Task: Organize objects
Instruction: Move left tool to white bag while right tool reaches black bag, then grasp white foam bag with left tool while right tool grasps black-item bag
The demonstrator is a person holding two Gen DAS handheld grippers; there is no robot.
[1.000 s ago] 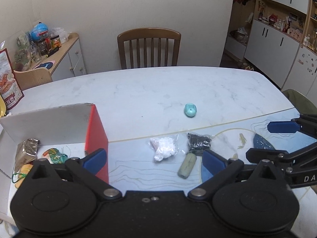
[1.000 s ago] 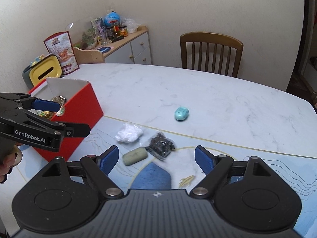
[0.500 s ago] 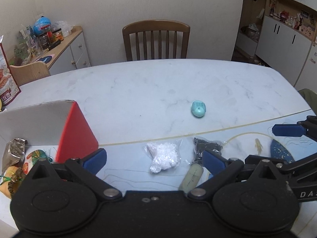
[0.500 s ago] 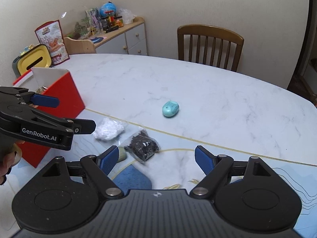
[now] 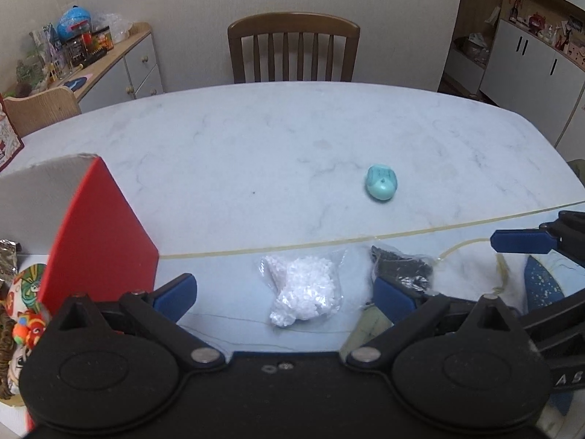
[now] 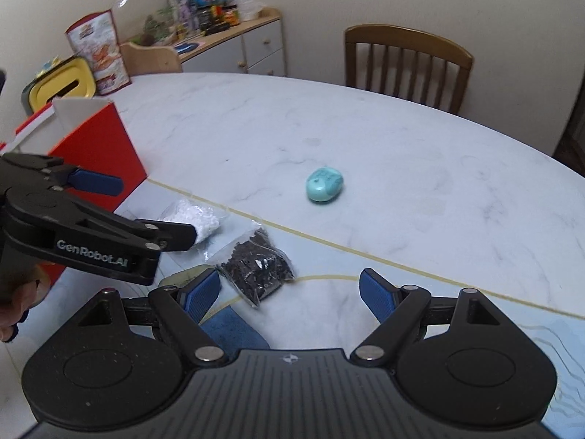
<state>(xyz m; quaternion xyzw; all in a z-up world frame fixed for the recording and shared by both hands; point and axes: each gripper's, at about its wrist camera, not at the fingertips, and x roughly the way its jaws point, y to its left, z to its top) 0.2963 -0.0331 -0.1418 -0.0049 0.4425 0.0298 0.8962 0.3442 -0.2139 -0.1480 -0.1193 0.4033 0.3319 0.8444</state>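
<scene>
Left gripper — jaws spread wide, nothing between the blue pads; it hovers over the near part of the table, in front of the white pellet bag.

Right gripper — jaws likewise wide apart and empty, held low over the near edge, the dark pellet bag just ahead of its left pad.

Olive oblong item — lies nearest the front edge, partly hidden behind the left gripper's right finger.

White pellet bag — clear pouch, flat on the table just inside the thin yellow line that crosses the surface.

Dark pellet bag — clear pouch of black grains, just right of the white one, apart from it.

Red box — open-topped, pale inside, standing at the table's left edge; colourful packets lie inside it. Its near corner is close to the left gripper's left finger.

Teal egg-shaped item — alone beyond the yellow line, towards the right of centre, well apart from both bags.

Far half of the table — bare marble out to the curved far edge.

Wooden chair — pushed against the far edge.

Sideboard — along the wall past the far-left corner, cluttered on top.
</scene>
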